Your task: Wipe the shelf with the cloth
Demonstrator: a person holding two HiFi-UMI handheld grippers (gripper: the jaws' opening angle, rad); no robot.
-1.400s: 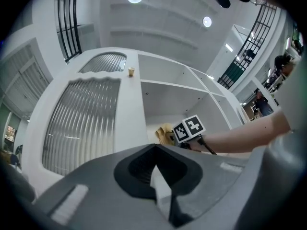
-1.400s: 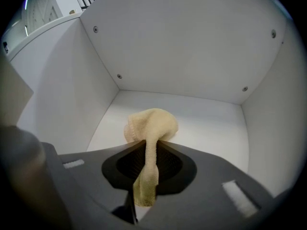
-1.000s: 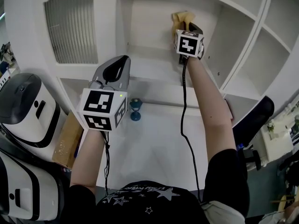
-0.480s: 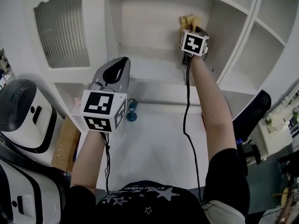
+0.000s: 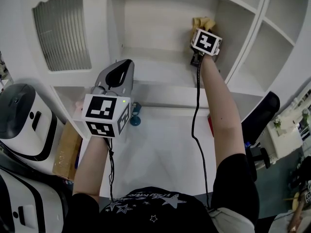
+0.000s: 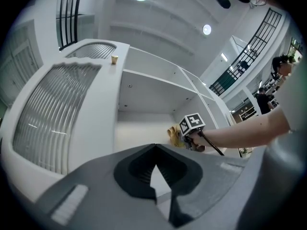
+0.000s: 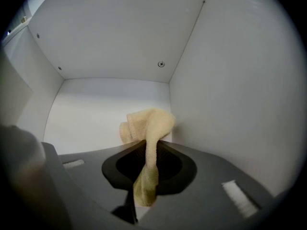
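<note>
A yellow cloth (image 7: 146, 128) is pinched between the jaws of my right gripper (image 7: 146, 150), which is shut on it. In the head view the right gripper (image 5: 203, 33) reaches deep into the white shelf compartment (image 5: 155, 62), with the cloth (image 5: 202, 23) bunched at its tip near the back right corner. The cloth (image 6: 173, 135) and the right gripper's marker cube (image 6: 191, 124) also show in the left gripper view. My left gripper (image 5: 116, 76) hovers in front of the shelf edge, jaws shut on nothing.
A ribbed cabinet door (image 5: 60, 30) stands left of the compartment. More open shelves (image 5: 272, 47) lie to the right. A small blue object (image 5: 135, 114) sits on the white tabletop (image 5: 160, 149). White machines (image 5: 24, 115) stand at the left, a cardboard box (image 5: 67, 149) beside them.
My right gripper has moved with the cloth to the right and deeper into the shelf, toward the back right corner. The left gripper has stayed about where it was.
</note>
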